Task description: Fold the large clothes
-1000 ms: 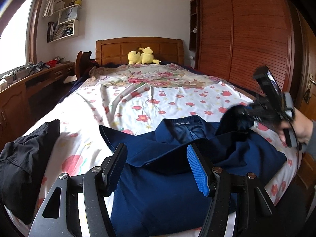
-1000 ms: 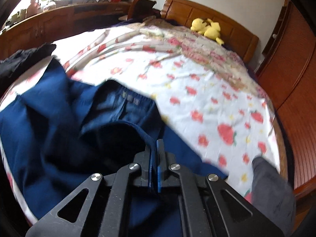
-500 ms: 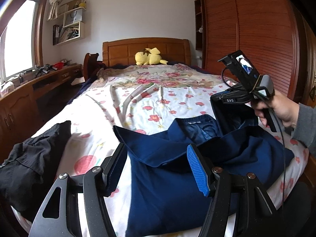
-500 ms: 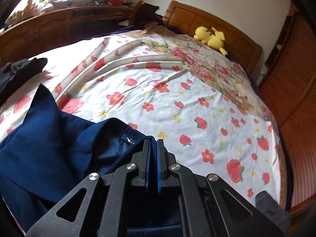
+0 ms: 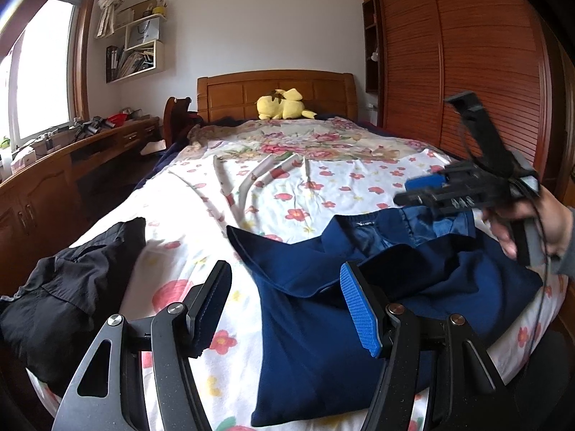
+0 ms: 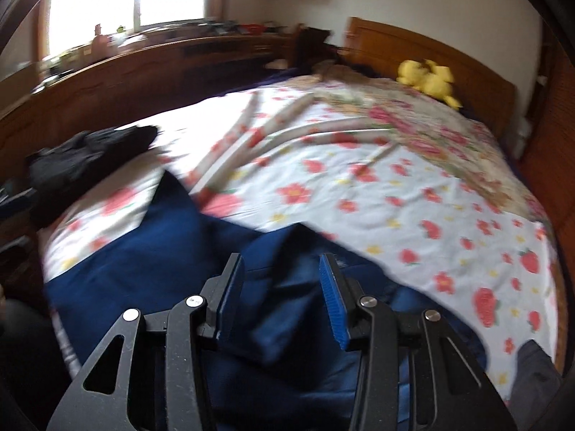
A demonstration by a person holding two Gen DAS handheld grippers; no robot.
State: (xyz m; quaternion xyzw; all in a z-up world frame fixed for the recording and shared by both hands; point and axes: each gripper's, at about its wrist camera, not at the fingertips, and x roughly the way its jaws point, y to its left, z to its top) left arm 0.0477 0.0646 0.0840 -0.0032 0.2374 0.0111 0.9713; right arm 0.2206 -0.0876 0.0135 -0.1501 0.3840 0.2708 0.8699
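Jaws on the right gripper are opening with nothing between them, hovering just above the navy garment lying crumpled across the bed's near end. Left gripper is hanging spread and empty over the garment's left part; motion blur is hiding its edges.

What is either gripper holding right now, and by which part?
Nothing. The right gripper is opening above the navy garment, no cloth between its pads. The left gripper is open and empty.
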